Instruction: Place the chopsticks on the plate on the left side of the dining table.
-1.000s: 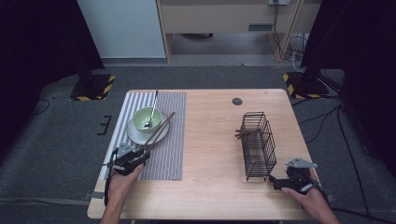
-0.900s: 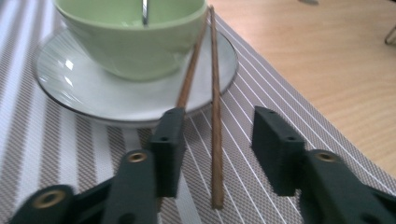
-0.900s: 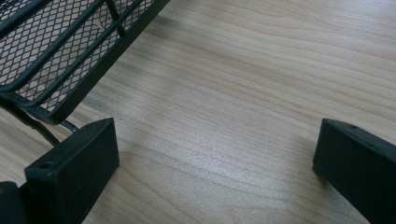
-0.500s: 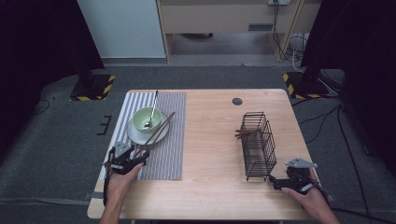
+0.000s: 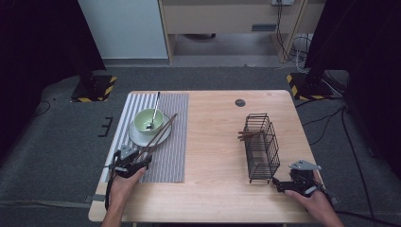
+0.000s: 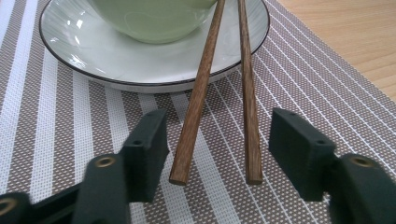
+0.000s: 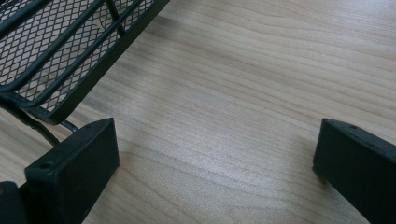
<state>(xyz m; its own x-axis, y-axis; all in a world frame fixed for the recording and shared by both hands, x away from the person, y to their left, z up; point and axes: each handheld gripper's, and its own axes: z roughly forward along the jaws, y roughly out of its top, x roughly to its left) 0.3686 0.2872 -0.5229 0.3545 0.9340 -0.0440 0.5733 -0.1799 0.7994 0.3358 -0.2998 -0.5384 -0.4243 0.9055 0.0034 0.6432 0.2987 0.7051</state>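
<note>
since earlier, left tongs (image 6: 217, 154) have backed off, spread apart around the chopsticks' (image 6: 201, 88) ends; right tongs (image 7: 215, 168) spread apart.

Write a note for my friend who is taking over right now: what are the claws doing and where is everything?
Left claw: open, jaws either side of the near ends of the two chopsticks, not yet closed on them.
Right claw: open, holding nothing, low over bare table beside the wire basket.
Chopsticks lean on the plate; green bowl with spoon sits on it, on the striped mat.
Basket already has some brown sticks poking out.
Likely left: grip the chopsticks, probably move them to the basket.
</note>
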